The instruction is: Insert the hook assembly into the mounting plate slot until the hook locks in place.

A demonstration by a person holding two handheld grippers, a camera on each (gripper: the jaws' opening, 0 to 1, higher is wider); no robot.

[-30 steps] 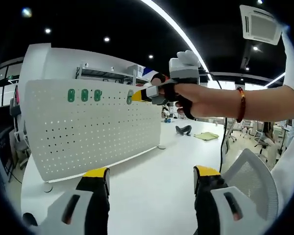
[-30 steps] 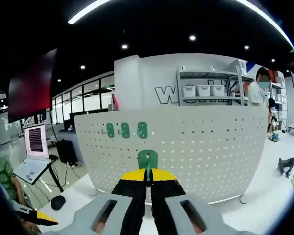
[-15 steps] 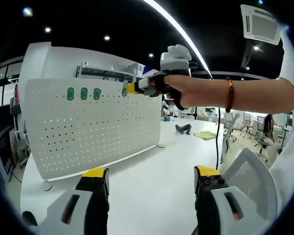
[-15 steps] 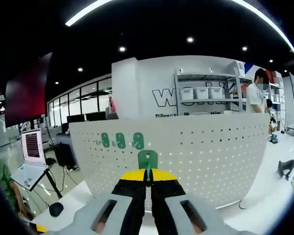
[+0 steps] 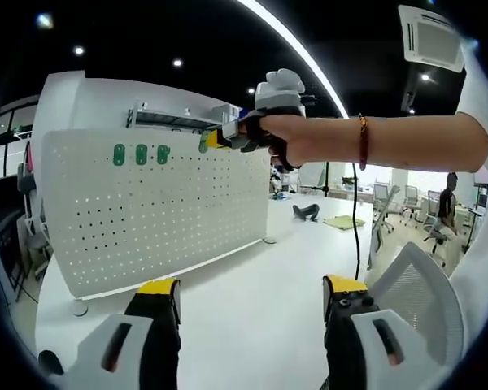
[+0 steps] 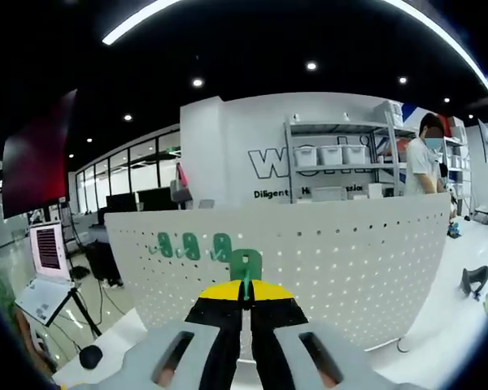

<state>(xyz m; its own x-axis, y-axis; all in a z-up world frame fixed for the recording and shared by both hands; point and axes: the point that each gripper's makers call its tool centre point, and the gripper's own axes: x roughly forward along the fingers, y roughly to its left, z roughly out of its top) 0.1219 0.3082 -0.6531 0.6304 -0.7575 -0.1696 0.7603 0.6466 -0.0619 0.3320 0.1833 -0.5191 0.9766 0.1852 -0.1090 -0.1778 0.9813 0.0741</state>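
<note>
White tabletop [image 5: 252,301] carries the upright pegboard [image 6: 333,268], three green hooks [image 6: 187,245] already along its top row, so the right gripper [image 6: 246,294], clenched on a fourth hook [image 6: 246,264], should square it beside them and press straight in, while the left gripper [image 5: 248,296] idles spread apart.

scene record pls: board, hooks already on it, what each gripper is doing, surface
board: white pegboard, upright on white table
mounted hooks: three green hooks in a row near the top edge
right gripper: shut on a fourth green hook, held near the board's top edge beside the row
left gripper: open, empty, low over the table
contact of held hook with board: cannot tell
</note>
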